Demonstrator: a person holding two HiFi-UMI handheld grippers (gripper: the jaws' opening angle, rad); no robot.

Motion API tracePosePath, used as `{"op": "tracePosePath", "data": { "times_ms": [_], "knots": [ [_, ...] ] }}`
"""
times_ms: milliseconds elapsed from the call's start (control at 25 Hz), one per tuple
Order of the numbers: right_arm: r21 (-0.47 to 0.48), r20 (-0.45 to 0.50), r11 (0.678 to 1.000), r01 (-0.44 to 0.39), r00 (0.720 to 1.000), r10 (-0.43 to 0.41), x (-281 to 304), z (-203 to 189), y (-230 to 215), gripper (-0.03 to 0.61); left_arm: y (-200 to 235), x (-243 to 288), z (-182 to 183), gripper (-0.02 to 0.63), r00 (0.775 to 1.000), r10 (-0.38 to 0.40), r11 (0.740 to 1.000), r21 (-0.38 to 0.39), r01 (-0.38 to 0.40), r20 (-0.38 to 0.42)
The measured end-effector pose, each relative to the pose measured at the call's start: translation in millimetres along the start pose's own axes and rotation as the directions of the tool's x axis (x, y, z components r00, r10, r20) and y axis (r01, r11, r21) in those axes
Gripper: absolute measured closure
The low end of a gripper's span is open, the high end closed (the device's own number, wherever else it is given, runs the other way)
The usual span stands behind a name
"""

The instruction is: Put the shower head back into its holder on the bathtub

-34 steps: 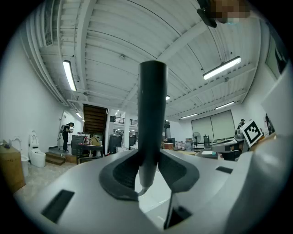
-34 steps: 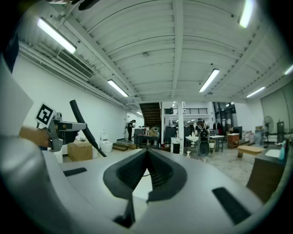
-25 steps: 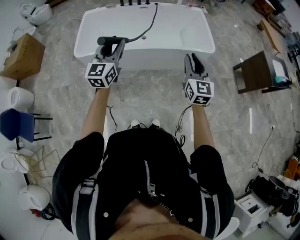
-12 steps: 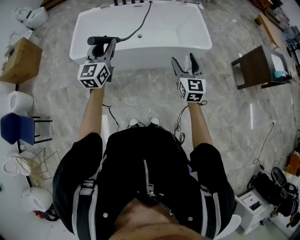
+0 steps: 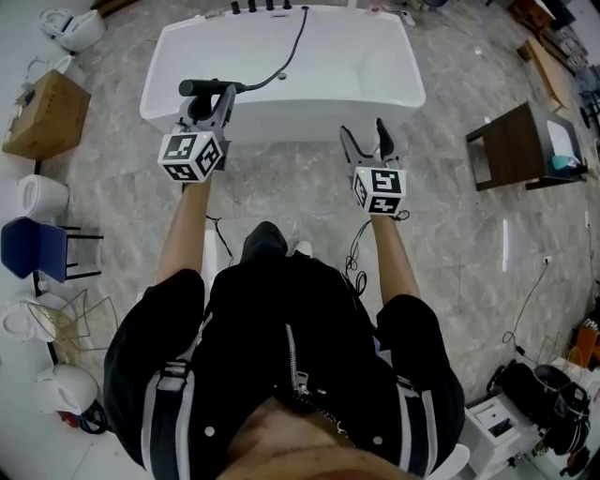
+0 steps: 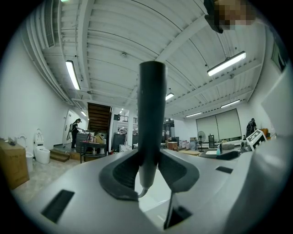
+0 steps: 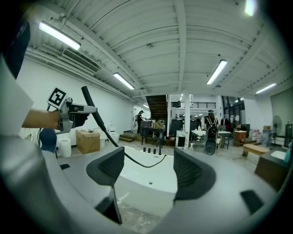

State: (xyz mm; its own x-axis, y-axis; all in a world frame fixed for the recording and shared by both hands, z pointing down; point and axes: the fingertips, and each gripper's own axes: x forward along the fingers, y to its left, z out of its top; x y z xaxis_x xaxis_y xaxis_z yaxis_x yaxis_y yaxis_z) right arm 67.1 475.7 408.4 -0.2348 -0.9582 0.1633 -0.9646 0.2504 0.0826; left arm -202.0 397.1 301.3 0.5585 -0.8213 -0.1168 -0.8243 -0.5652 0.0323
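We look down past a black zipped jacket to two bare forearms, each carrying one gripper topped by one black-and-white marker cube. The left gripper is clamped on the dark handle of the shower head, which lies crosswise above the near left rim of the white bathtub; in the left gripper view the handle stands upright between the two pads. The right gripper hangs just short of the tub's near wall. Its jaws have just been opening and stand wide apart with nothing between them. One dark hose runs from the shower head across the basin to the far rim, where four dark fittings stand in a row. On the marbled floor around the tub we count one cardboard box and one blue chair to the left, and one dark side table to the right.
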Motion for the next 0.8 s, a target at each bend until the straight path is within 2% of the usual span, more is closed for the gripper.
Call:
{"op": "tracePosePath", "data": {
  "times_ms": [400, 800],
  "knots": [
    [-0.006, -0.023, 1.0, -0.021, 1.0, 0.021, 50, -7, -21, 0.244, 16, 52, 22, 0.466, 0.999, -0.024, 1.0, -0.004, 0.024, 0.029],
    [-0.018, -0.054, 0.999, -0.045, 0.998, 0.044, 173, 8, -40, 0.244, 85, 151, 9, 0.466, 0.999, -0.045, 0.999, -0.009, 0.046, 0.013]
  ]
}}
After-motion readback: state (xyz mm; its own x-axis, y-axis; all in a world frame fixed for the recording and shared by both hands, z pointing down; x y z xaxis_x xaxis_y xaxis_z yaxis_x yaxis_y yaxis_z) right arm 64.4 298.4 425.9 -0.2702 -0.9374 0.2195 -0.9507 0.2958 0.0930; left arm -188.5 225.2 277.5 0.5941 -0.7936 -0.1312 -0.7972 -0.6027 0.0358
